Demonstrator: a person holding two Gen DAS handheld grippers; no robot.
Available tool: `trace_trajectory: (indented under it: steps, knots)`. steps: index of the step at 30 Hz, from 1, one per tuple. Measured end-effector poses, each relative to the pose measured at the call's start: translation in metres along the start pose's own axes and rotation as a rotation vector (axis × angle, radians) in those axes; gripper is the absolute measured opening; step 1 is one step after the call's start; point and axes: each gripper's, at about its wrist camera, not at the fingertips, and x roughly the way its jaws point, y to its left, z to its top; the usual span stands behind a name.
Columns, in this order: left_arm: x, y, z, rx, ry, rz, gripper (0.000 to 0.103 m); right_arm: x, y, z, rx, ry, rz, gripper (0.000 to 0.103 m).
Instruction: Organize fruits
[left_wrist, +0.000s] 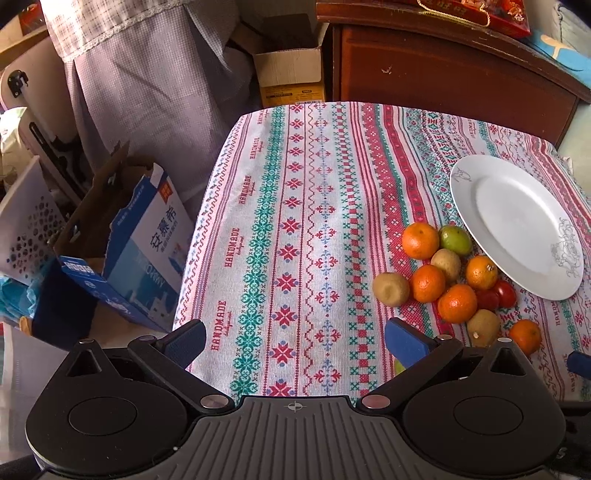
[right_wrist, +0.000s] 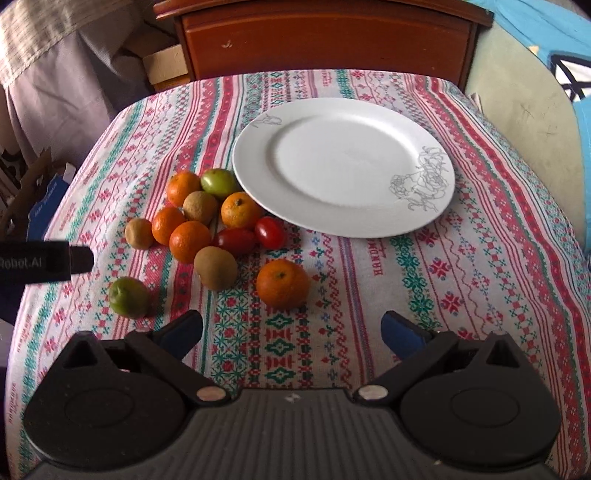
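Nothing sorted yet, I judge: plate (right_wrist: 343, 166) empty, fruits (right_wrist: 207, 225) heaped left of centre; my left hand-held gripper (left_wrist: 295, 341) and right hand-held gripper (right_wrist: 291, 328) gape, holding nothing.

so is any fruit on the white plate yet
No, the plate is bare, and the fruits, such as the nearest orange, all lie on the tablecloth beside it.

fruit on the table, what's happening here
A person holds a gripper in each hand over a patterned tablecloth. Both the left gripper and the right gripper are open and hold nothing. The fruit, oranges, kiwis, green fruits and small tomatoes, lies loose beside a white plate with nothing on it. No sorting has started.
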Motion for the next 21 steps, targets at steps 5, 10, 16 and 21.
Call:
trace_trajectory:
  steps: [5,10,16,21]
  knots:
    - [-0.008,-0.004,-0.005,0.004,0.011,-0.007,0.103,-0.017,-0.006,0.013,0.026,-0.008,-0.034,0.102]
    - [-0.013,-0.01,-0.007,0.008,0.017,-0.001,0.103,-0.028,-0.002,0.025,-0.055,0.026,-0.057,0.102]
    - [-0.012,-0.006,-0.009,-0.025,0.037,0.009,0.103,-0.024,-0.01,0.024,0.01,0.018,-0.066,0.102]
    - [-0.01,-0.007,-0.012,-0.025,0.047,0.017,0.103,-0.016,-0.006,0.024,0.023,0.027,-0.092,0.1]
